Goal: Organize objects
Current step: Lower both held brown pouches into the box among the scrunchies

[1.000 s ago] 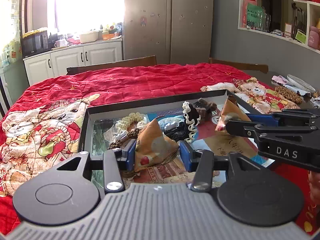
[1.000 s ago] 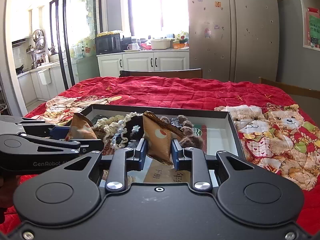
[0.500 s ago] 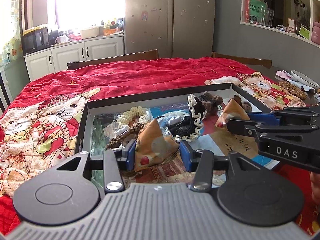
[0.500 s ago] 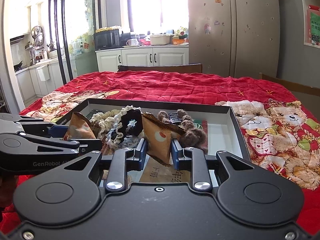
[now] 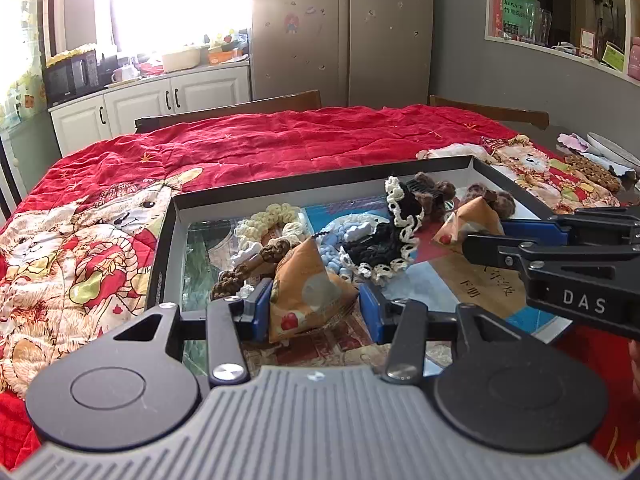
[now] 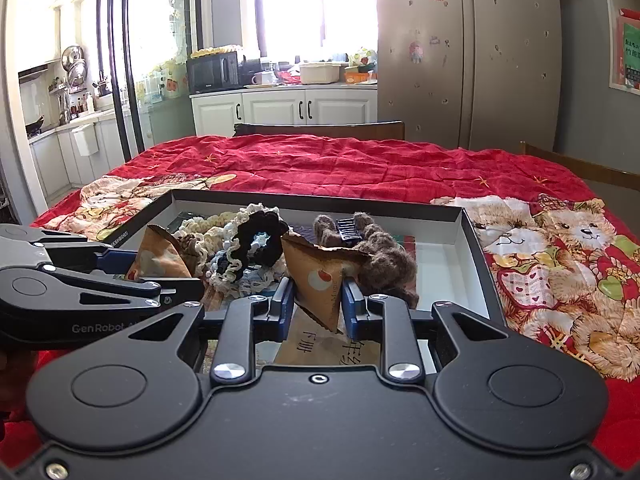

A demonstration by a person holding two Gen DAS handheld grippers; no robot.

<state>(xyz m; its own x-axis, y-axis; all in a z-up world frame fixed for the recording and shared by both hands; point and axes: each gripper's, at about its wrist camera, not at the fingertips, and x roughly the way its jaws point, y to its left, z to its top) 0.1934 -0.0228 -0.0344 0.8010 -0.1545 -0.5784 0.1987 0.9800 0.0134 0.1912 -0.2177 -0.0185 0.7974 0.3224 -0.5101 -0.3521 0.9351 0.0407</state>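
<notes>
A shallow black box (image 5: 168, 240) (image 6: 476, 248) lies on the red quilt and holds hair ties, a black-and-cream scrunchie (image 5: 396, 240) (image 6: 256, 240), brown plush pieces (image 6: 384, 264) and cards. My left gripper (image 5: 314, 306) is shut on an orange triangular packet (image 5: 308, 284) above the box's near left part. My right gripper (image 6: 316, 300) is shut on a second orange triangular packet (image 6: 320, 276) over the box's middle; it also shows in the left wrist view (image 5: 468, 222). Each gripper shows in the other's view.
The red quilt with bear prints (image 6: 560, 264) covers the table around the box. A plate and snacks (image 5: 596, 168) sit at the far right edge. Chairs (image 6: 320, 128) stand behind the table, with cabinets and a fridge beyond.
Both grippers, still holding their packets, have risen slightly and drawn back a little from the box; the box contents sit lower and farther in view.
</notes>
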